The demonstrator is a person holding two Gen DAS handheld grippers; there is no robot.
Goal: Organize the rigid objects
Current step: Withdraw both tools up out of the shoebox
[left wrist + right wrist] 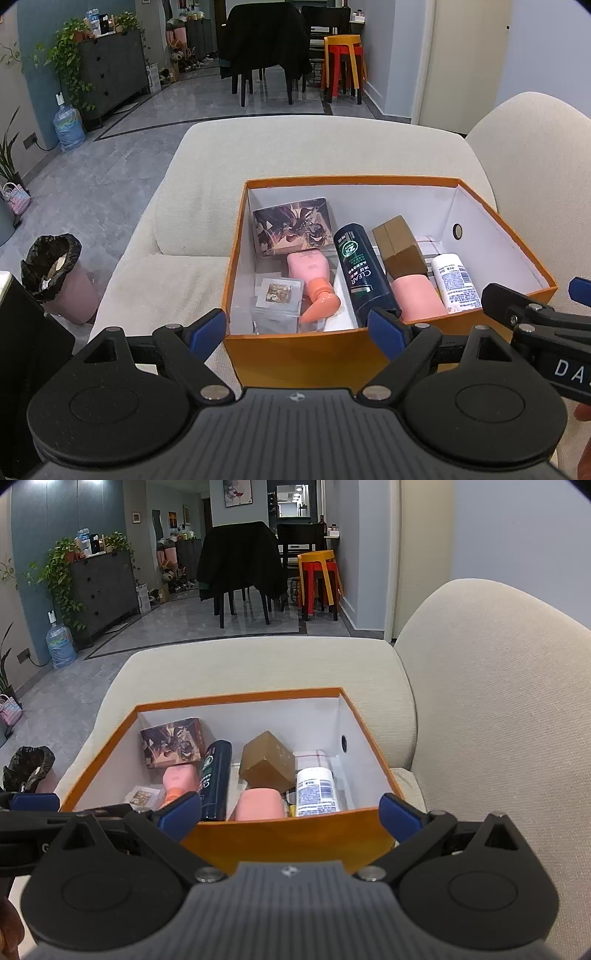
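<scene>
Left wrist | orange box (295,354) ahead of left tool (297,328) (spread, empty)

**Orange box, pinks and dark blue inside**

Orange outside and along the rim of the box (332,354), plain white on the inner walls. Inside: a printed carton (293,225) in purple, brown and cream swirls; a pale pink tube (310,271) with a deeper salmon cap; a dark navy bottle (364,271) with a green round badge and white lettering; a plain brown cardboard box (399,245); a second pink tube (415,297); a white bottle (456,282) with blue print. Cream-beige woven fabric on the sofa (295,147). Black body and blue pads on the left tool (297,326) and the right tool (290,812). Grey marbled floor (147,110); yellow over red stools (341,61).
</scene>
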